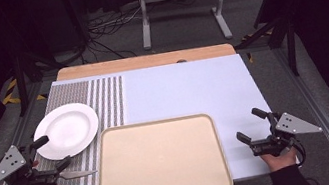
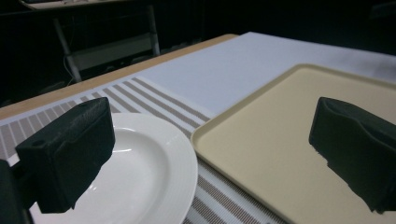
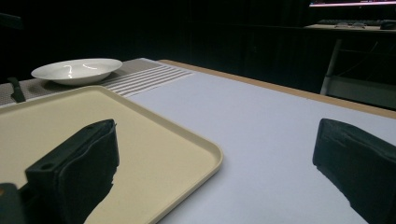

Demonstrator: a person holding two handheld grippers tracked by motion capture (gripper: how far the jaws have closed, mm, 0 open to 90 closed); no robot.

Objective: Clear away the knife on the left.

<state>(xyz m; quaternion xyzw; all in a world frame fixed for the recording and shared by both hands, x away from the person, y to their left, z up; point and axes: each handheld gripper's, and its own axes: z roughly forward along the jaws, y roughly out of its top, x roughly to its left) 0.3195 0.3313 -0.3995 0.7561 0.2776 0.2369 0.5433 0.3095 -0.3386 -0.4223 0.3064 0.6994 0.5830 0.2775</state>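
The beige tray [image 1: 160,161] sits at the bottom centre of the high view, the white plate [image 1: 67,130] to its upper left on the striped mat [image 1: 103,100]. My left gripper [image 1: 54,152] at the lower left and my right gripper [image 1: 249,126] at the lower right — both spread wide, grasping nothing.

We look along our left gripper [image 2: 210,158], its two black jaws standing wide apart with nothing between them. The plate [image 2: 154,177], white and bare, lies partly behind the near jaw. Just beside the plate sits the tray [image 2: 280,140], beige, its rounded corner close to the plate's rim but apart from it. Under the plate runs a striped mat [image 2: 154,100], and beyond the plate spreads the pale cloth [image 2: 243,65].
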